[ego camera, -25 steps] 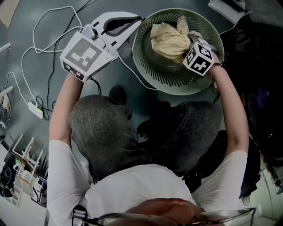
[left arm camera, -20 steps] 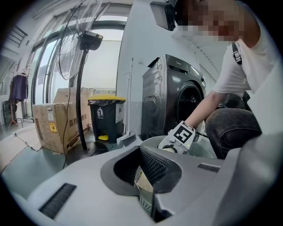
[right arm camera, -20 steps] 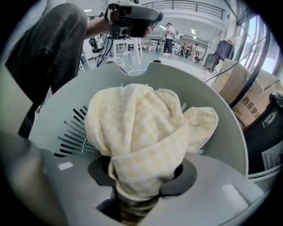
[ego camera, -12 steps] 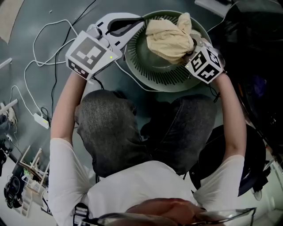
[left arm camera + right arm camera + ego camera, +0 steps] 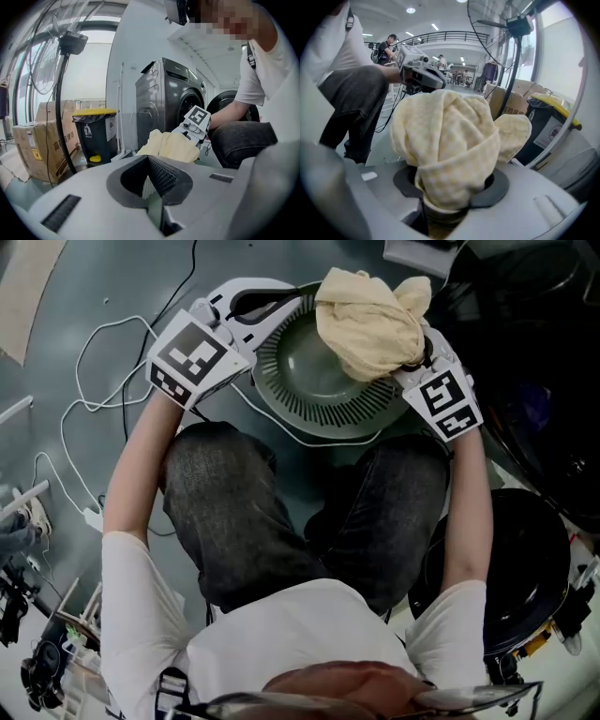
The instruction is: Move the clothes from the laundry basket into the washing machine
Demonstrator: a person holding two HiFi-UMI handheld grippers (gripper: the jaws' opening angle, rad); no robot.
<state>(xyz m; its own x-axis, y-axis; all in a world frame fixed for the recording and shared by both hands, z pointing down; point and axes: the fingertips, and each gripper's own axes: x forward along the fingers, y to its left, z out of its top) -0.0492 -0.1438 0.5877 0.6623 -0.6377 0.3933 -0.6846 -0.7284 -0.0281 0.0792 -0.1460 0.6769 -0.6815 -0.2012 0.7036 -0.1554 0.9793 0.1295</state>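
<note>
A pale yellow cloth (image 5: 370, 320) hangs bunched above the round green laundry basket (image 5: 291, 390), clear of its bowl. My right gripper (image 5: 414, 354) is shut on the cloth; in the right gripper view the cloth (image 5: 450, 136) fills the jaws and hides the pads. My left gripper (image 5: 298, 298) sits at the basket's far left rim, shut with nothing in it. In the left gripper view its ribbed pads (image 5: 161, 176) meet. Beyond them are the cloth (image 5: 168, 145) and a grey front-loading washing machine (image 5: 164, 98).
White cables (image 5: 103, 381) loop over the grey floor left of the basket. A bin with a yellow lid (image 5: 93, 131), cardboard boxes (image 5: 42, 140) and a standing fan (image 5: 61, 47) stand beyond. The person's knees (image 5: 225, 512) are just in front of the basket.
The right gripper has risen, lifting the yellow cloth out of the basket's bowl. The left gripper has drifted up and toward the basket's rim.
</note>
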